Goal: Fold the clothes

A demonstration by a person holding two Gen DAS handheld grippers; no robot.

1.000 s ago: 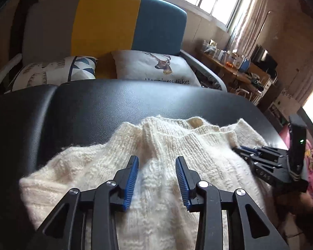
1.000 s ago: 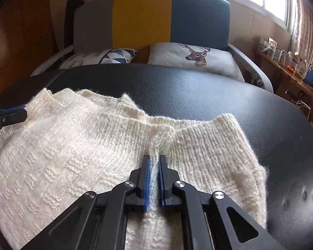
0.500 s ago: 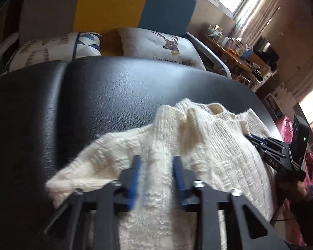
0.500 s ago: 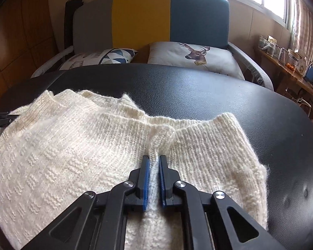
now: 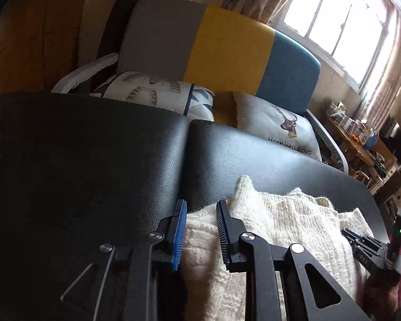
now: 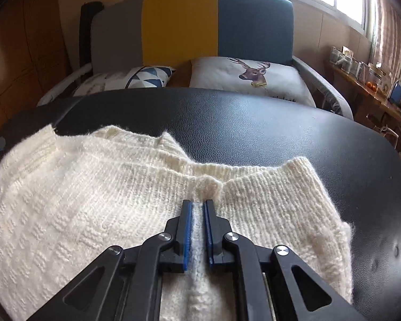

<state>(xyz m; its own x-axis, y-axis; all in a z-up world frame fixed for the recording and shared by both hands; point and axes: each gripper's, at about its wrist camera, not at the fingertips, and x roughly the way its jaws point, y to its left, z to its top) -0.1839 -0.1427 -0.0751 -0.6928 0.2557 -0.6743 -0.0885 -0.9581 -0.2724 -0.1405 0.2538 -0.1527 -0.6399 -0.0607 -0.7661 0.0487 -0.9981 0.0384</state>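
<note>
**Two grippers on a white sweater**

I am holding a gripper in each hand, and a fuzzy white sweater (image 6: 99, 208) is lying on a black table (image 6: 254, 133) in front of me.

My right gripper (image 6: 197, 208) is pinching the sweater. Its two blue fingers (image 6: 187, 230) are pressing close together with a thin ridge of knit caught between them. Most of the sweater is spreading out to the left of this gripper, and a smaller part is lying to its right. Just past the fingertips the knit edge is bunching up in a little bump. Beyond that the table is showing bare.

My left gripper (image 5: 200, 216) is sitting at the left edge of the sweater (image 5: 280, 219). Its jaws are standing apart, with a strip of white knit showing in the gap. I cannot tell if the fingers are touching it. The left finger (image 5: 179, 230) is over bare table (image 5: 93, 160), and the rest of the sweater is lying off to the right. Far to the right of it, I am seeing my other gripper (image 5: 361, 243) on the sweater's far side.

Behind the table a sofa (image 6: 200, 21) is standing, with a deer pillow (image 6: 248, 77) on it.
</note>
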